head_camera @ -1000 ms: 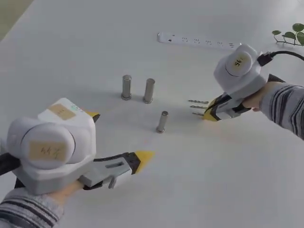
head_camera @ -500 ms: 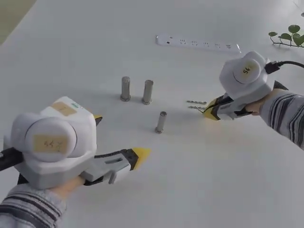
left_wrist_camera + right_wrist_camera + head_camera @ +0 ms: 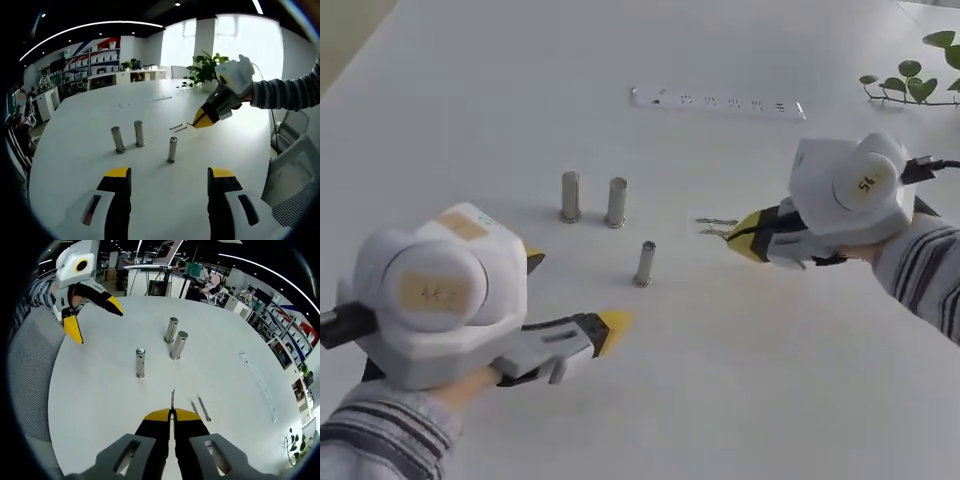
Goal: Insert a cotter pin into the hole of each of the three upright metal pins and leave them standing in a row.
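- Right gripper view: the right gripper (image 3: 172,412) has its fingers pressed together on one cotter pin (image 3: 173,399), which sticks straight out ahead of the tips.
- Two loose cotter pins (image 3: 199,408) lie on the table (image 3: 100,405) just right of those fingertips.
- The nearest metal pin (image 3: 140,362) stands upright ahead and slightly left of the tips. The two further metal pins (image 3: 175,337) stand side by side beyond it.
- Left gripper view: the left gripper (image 3: 170,173) has its fingers spread and holds nothing. The nearest metal pin stands ahead, between the two tips but well short of them.
- Step in hand, as I judge it, is carrying the first cotter pin to the nearest metal pin. No hole is filled yet.
- To do it well: keep the pinch firm and bring the cotter pin level with the cross-hole. Close the left fingers on the metal pin first — it looks easy to tip. Which way the hole faces is too small to tell.
- Against one second ago: three cotter pins lay at the right fingertips; now two lie there and one is pinched. The three metal pins stand unchanged, and the left fingers stay spread.
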A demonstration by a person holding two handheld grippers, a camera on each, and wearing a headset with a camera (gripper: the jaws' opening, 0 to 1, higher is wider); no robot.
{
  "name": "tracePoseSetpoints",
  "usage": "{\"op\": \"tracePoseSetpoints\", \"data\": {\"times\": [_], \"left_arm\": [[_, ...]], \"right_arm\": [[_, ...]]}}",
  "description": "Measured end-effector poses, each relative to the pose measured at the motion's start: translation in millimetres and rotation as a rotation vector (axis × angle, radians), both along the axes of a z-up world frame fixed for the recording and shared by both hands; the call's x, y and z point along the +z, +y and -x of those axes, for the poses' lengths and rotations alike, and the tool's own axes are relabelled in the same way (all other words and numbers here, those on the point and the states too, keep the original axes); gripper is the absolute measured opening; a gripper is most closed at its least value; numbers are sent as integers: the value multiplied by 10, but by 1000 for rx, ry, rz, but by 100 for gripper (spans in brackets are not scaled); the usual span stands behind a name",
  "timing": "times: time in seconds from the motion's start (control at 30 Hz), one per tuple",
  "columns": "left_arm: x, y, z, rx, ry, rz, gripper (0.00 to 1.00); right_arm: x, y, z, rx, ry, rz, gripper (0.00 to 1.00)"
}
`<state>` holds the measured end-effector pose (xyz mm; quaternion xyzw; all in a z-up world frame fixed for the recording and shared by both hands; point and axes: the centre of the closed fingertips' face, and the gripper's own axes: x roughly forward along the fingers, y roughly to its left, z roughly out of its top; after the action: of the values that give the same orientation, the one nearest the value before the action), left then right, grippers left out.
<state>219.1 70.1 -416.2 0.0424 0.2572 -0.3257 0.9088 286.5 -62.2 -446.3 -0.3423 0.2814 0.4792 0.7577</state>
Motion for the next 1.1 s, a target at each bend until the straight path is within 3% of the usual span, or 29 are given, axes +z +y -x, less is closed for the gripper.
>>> {"op": "tracePoseSetpoints", "data": {"times": [0.1,0.37,0.6,0.73,0.87,0.97,1.1], "left_arm": [[31,-67,1,-19,8,17,55],[117,-273,22,-54,63,138,46],[113,-334,61,-70,116,189,36],[130,-360,79,-78,124,208,27],[169,-402,106,-78,149,264,24],[202,-438,132,-95,152,294,13],[192,-449,151,-95,163,297,14]], "right_arm": [[71,87,116,46,-20,-10,0],[193,319,265,184,-74,-36,0],[271,502,465,288,-119,-26,0],[276,573,578,326,-120,-27,0],[284,636,685,360,-120,-30,0],[296,678,740,378,-122,-38,0],[322,731,815,399,-124,-57,0]]}}
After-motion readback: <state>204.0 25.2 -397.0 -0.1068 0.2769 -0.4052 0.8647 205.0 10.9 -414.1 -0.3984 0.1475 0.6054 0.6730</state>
